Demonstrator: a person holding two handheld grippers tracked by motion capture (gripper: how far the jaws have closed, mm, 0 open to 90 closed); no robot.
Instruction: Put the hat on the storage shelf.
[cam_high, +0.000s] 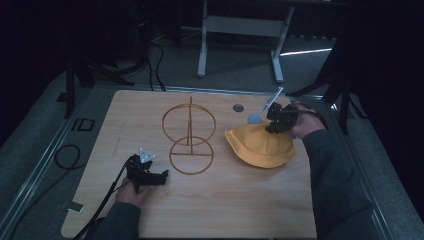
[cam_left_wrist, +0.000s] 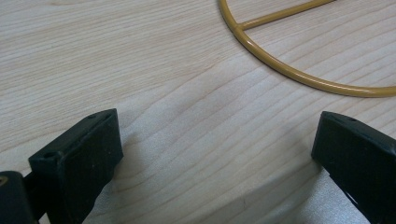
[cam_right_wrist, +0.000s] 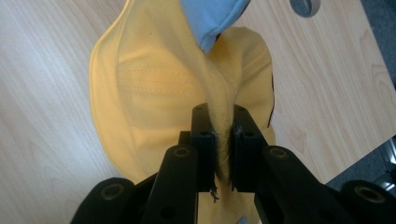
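A yellow cloth hat (cam_high: 260, 145) with a light blue lining lies at the right of the wooden table. My right gripper (cam_high: 275, 125) is shut on a pinched fold near its far edge. In the right gripper view the yellow hat (cam_right_wrist: 154, 88) hangs from the black jaws of the right gripper (cam_right_wrist: 223, 140), with the blue lining (cam_right_wrist: 210, 18) showing at the top. A gold wire stand (cam_high: 189, 137) of two rings on an upright rod sits mid-table. My left gripper (cam_high: 162, 176) rests near the front left, open over bare wood, close to the stand's ring (cam_left_wrist: 299, 70).
The table (cam_high: 225, 210) has a round grommet hole (cam_high: 238, 107) near its far edge. Cables (cam_high: 65, 157) lie on the floor to the left, and a white table frame (cam_high: 240, 30) stands beyond. Bare wood stretches across the table's front.
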